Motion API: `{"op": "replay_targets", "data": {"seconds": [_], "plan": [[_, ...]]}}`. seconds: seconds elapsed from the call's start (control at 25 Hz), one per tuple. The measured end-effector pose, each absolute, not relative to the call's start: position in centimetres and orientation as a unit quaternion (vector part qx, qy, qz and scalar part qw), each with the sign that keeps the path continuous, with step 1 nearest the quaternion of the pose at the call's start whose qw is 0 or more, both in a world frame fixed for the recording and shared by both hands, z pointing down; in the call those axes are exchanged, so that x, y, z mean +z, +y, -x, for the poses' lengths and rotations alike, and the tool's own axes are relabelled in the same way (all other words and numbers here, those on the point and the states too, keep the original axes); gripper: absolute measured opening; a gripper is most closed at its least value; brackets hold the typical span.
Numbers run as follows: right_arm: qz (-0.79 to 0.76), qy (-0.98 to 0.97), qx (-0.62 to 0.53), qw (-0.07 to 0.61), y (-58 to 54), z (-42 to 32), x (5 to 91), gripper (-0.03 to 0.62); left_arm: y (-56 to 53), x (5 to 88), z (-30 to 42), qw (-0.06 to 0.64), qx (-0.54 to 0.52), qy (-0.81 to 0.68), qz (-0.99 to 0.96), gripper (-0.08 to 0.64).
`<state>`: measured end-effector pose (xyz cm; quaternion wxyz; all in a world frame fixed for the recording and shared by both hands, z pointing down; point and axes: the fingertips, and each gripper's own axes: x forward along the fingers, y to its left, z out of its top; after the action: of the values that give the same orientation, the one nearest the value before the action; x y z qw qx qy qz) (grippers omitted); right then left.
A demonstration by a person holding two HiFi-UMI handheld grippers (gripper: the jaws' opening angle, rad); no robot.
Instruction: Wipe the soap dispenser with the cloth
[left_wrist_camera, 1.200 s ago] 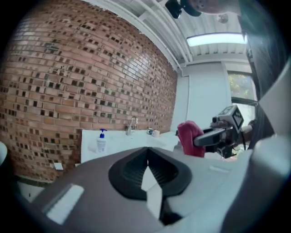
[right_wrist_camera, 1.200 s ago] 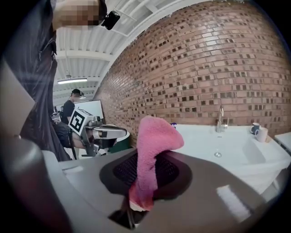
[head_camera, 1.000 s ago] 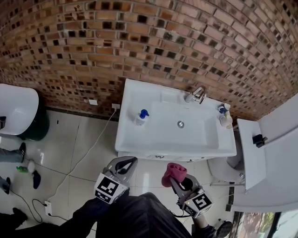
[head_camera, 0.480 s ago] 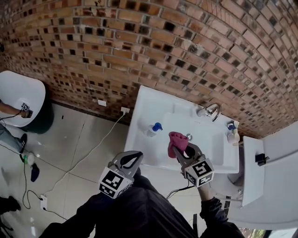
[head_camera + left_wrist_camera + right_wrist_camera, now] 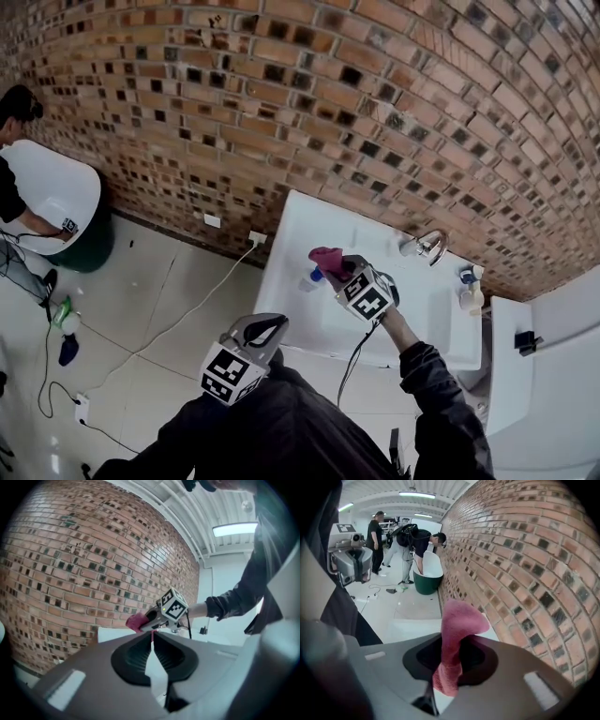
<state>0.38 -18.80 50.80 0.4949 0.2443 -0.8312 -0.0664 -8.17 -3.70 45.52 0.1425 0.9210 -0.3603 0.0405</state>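
Your right gripper (image 5: 330, 266) pinches the soft, floppy cloth (image 5: 325, 257) at one o'clock of the light, slippery soap dispenser (image 5: 309, 279). Your left gripper (image 5: 266, 327) is empty, its jaws all but together and just easing apart.

The pink cloth (image 5: 326, 259), bunched and clamped in the right tool (image 5: 336, 268), sits just above the white, blue-topped soap dispenser (image 5: 307, 282) on the sink (image 5: 281, 253).

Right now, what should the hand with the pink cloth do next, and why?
Probably lower the cloth a little onto the dispenser and start rubbing. The right gripper is shut on the cloth and hangs just over the dispenser's blue pump at the corner of the sink. Whether cloth and dispenser touch yet can't be told.
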Motion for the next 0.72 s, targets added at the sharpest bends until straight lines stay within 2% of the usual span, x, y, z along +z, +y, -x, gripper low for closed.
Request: {"op": "replay_targets", "data": {"seconds": [0.16, 0.48, 0.6, 0.72], "plan": [[-0.223, -0.812, -0.072, 0.535, -18.5, -0.5, 52.9, 0.072, -3.7, 46.1, 8.6, 0.148, 0.047, -0.371, -0.915, 0.014], [-0.23, -0.834, -0.042, 0.5, -15.9, -0.9, 53.6, 0.072, -5.1, 46.5, 8.7, 0.148, 0.065, -0.374, -0.913, 0.014], [-0.252, -0.851, -0.049, 0.458, -15.7, -0.8, 52.8, 0.072, -5.7, 46.7, 8.5, 0.15, 0.072, -0.373, -0.913, 0.014], [-0.293, -0.879, -0.021, 0.376, -14.5, -0.8, 51.4, 0.072, -6.2, 46.8, 8.7, 0.147, 0.08, -0.375, -0.912, 0.014]]}}
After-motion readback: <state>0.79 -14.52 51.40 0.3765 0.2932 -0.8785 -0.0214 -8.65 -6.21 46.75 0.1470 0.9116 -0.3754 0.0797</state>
